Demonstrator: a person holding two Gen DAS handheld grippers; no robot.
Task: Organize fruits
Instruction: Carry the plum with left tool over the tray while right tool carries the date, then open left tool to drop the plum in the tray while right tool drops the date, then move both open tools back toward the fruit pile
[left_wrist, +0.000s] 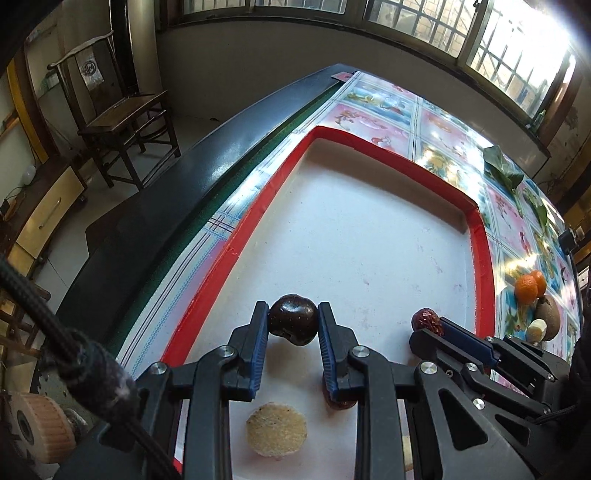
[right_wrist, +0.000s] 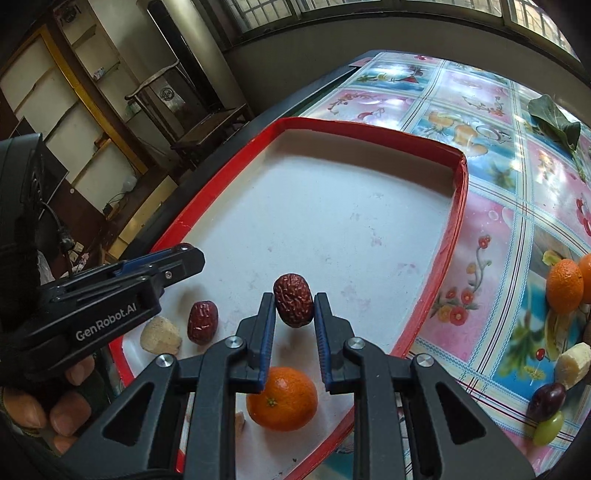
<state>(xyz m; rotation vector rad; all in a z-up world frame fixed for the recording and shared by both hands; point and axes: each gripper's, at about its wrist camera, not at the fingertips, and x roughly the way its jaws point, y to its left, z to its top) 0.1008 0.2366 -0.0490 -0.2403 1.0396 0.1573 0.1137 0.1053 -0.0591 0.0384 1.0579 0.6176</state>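
While both grippers hang over the red-rimmed tray, each carries one fruit: the left gripper pinches a dark, glossy round fruit, probably a grape or plum, between its blue pads, and the right gripper pinches a wrinkled red date in the same way. Neither fruit touches the white tray floor; each hangs above it, near the tray's near end.

Already lying in the tray, as the right wrist view shows: a second red date, a pale cut chunk just beside it, and an orange below the right gripper's fingers. In the left wrist view a pale round slice lies on the tray floor under the left gripper; whether it is that same pale chunk cannot be told.

Still outside the tray, on the flowered tablecloth to its right: two oranges touching each other, a pale piece, a dark grape and a green grape close together, and a brown fruit seen in the left view. A green leaf lies well apart, farther along the cloth.

Judged from this layout, sorting is under way but well short of done: two pieces await release, and the cluster on the cloth remains to be fetched
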